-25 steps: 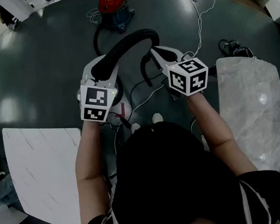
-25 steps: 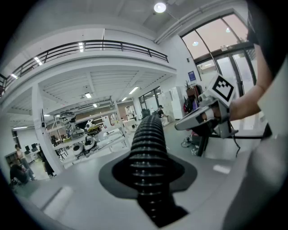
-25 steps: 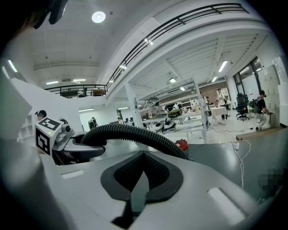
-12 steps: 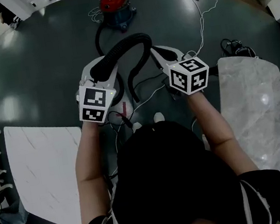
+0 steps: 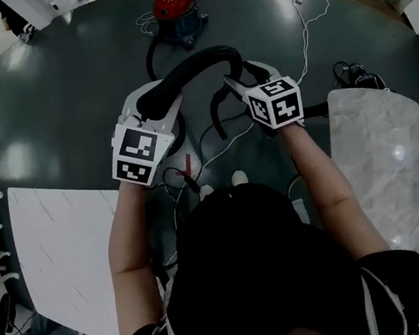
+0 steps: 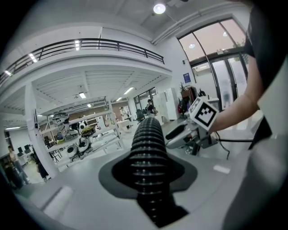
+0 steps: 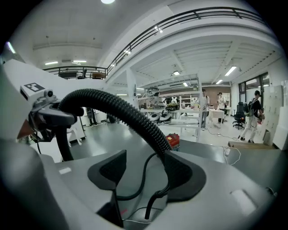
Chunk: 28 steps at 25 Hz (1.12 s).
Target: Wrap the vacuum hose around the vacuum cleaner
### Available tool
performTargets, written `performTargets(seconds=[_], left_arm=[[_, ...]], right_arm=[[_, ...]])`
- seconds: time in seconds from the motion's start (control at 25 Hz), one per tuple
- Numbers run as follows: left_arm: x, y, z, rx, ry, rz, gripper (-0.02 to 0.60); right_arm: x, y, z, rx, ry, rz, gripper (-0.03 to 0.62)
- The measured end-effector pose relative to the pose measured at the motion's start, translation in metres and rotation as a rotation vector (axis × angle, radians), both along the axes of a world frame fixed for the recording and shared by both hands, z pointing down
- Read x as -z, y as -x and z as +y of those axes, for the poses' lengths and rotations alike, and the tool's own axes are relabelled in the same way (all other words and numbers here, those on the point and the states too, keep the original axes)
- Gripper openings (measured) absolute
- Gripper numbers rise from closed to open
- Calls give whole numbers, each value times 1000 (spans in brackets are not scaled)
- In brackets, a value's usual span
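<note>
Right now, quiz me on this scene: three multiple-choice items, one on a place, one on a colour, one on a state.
1. Where is the vacuum?
A. on the floor, up ahead
B. on a chair
C. on a shelf

2. Its top is:
A. green
B. red
C. yellow

3. The left gripper is:
A. open and empty
B. shut on a cloth
C. shut on the hose

Answers:
1 A: the head view shows it standing on the dark floor beyond the hose.
2 B: its top reads red in the head view.
3 C: in the left gripper view the ribbed hose sits clamped between the pads.
</note>
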<state>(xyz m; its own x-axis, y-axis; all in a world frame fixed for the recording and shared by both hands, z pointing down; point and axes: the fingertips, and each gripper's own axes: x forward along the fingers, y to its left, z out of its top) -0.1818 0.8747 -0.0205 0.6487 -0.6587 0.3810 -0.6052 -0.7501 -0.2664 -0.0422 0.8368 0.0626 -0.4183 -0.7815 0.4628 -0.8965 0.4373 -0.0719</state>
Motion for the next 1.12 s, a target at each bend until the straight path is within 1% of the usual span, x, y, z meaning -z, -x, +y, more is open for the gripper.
performTargets(seconds=[0.08, 0.24, 0.36, 0.52, 0.6, 0.64, 0.76, 0.92, 1.12], left_arm=[[10, -5, -2, -17, -8, 2, 130], [31, -13, -6, -52, -17, 6, 132], [45, -19, -8, -87, -24, 7, 132], [55, -32, -12, -119, -33, 9, 133], [59, -39, -15, -127, -38, 10, 133], [62, -41, -16, -128, -42, 11, 133], [71, -46, -22, -126, -47, 25, 133], [74, -53, -35, -104, -25, 57, 135], [63, -55, -58, -18, -20, 63, 137]], right_arm=[[2, -8, -11, -22, -13, 18, 269], [20, -28, -34, -89, -84, 61, 323], [27, -34, -50, -81, -101, 98, 351], [30, -38, -70, -53, -96, 116, 356], [30, -39, -77, -39, -101, 140, 351], [30, -40, -79, -37, -106, 150, 332], [36, -45, -88, -43, -141, 156, 222], [42, -53, -100, -16, -160, 166, 207], [42, -65, -112, -42, -136, 165, 199]])
